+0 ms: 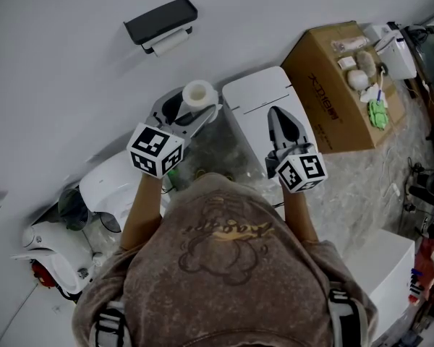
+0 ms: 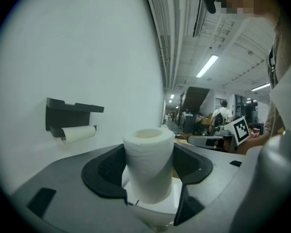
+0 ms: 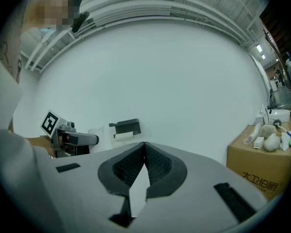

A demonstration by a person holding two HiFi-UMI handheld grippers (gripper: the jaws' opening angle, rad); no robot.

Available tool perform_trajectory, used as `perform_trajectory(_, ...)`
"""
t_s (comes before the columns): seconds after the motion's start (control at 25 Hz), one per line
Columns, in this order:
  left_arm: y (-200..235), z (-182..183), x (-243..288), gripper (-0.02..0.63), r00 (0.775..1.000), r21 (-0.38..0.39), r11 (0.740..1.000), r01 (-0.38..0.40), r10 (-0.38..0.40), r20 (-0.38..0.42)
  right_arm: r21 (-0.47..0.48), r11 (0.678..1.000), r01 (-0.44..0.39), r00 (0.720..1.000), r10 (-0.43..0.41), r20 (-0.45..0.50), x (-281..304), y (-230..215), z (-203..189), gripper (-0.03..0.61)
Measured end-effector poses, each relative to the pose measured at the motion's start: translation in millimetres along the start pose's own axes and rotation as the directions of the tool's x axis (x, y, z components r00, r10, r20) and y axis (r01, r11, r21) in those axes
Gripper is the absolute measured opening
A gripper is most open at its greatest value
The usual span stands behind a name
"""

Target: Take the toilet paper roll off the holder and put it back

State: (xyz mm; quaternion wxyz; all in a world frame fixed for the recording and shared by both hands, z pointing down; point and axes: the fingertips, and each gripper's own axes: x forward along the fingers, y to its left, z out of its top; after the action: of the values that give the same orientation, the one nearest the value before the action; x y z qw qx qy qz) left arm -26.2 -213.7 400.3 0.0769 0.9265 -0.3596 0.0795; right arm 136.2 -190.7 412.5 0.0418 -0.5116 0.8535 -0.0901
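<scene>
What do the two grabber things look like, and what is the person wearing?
Each is a grey shell with two jaws lined in black bumpy pads. The left gripper and the right gripper each carry a white cube with black square patterns. No cables show. The person wears a brownish short-sleeved top with a cartoon drawing.

The toilet paper roll (image 1: 200, 93) is shown white, the holder (image 1: 160, 20) black, the wall (image 1: 72, 71) pale grey. Black-and-white square markers are carried by the left hand-held gripper (image 1: 197, 105) and the right hand-held gripper (image 1: 276, 113). The cardboard box (image 1: 333, 96) is brown.
</scene>
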Motion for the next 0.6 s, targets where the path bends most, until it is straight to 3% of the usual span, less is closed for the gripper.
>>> perform_trajectory(0.6,0.2,-2.7,-8.3,0.305,1.000,-0.008,1.000,-0.020,0.020,-0.006,-0.004,1.000,-0.020,1.000,0.020,0.003,1.8,7.7,1.7,0.000)
